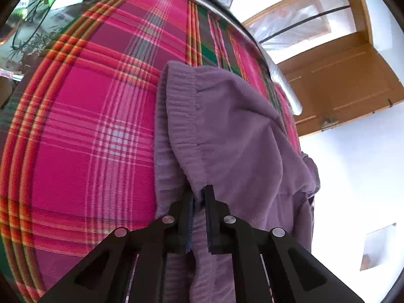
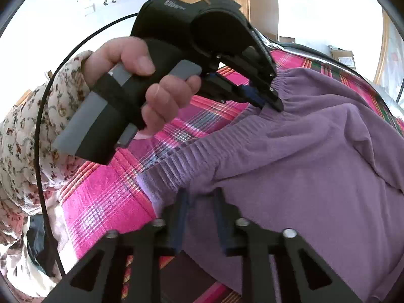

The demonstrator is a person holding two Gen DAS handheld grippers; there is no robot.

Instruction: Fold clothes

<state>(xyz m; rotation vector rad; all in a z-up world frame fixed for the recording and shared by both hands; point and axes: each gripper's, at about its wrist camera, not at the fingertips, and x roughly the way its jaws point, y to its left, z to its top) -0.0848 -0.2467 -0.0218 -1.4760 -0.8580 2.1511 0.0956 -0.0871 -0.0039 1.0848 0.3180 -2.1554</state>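
Both grippers are clamped on the purple fleece garment [image 1: 242, 136], which lies on the pink plaid cloth [image 1: 83, 131] covering the table, near the table's far right side in the left wrist view.

Left gripper [image 1: 199, 197]: jaws nearly together with a fold of fleece pinched between them, right beside the ribbed elastic band [image 1: 181, 116]. In the right wrist view the same tool [image 2: 274, 101] bites the gathered band at its far end, with the person's hand [image 2: 151, 85] wrapped round the handle and squeezing the trigger. Floral sleeve [image 2: 30, 131] behind it.

Right gripper [image 2: 199, 197]: fingers closed on the band's near end; fabric bunches between them.

Why this hold: two grips spaced along one ribbed edge, probably a waistband or hem, so that edge can be carried as a straight line. One grip alone would let the fleece sag and twist.

The band already doubles over the body of the garment in the left view, so my read is a fold under way, not finished. The right part hangs past the table edge [image 1: 290, 93]; drag risk if the pull goes that way.

Fleece is thick and soft, so thin pinches may slip under tension.
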